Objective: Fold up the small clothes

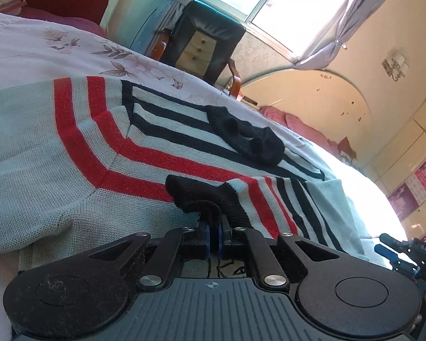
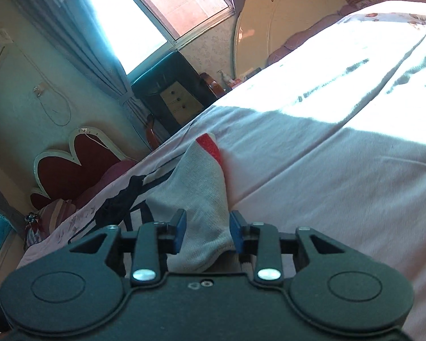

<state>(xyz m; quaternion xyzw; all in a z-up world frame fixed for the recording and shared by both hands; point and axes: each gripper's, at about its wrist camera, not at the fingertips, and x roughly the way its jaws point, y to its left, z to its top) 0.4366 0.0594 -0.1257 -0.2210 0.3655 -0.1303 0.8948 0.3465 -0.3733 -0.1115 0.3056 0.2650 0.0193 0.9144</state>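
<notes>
On the pale floral bed (image 1: 28, 42): grey knitted sweater with red and navy stripes (image 1: 71, 153), spread flat, partly folded.
Left tool (image 1: 213, 224) clamped tight on black ribbed cuff (image 1: 196, 196); right tool (image 2: 206, 233) parted around grey sleeve fold (image 2: 201, 199), pads not pressing. Soft, light, floppy knit, likely best pinched at cuffs or hems. Bare sunlit bedding beyond right tool for swinging sleeves.

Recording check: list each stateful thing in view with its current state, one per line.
Left gripper: shut on the sweater's black cuff.
Right gripper: jaws apart, grey knit between them, pads not clearly pressing.
Striped sweater: spread on the bed, one sleeve folded over its body.
Black cuff: pinched, lifted.
Curtain: drawn aside and tied.
</notes>
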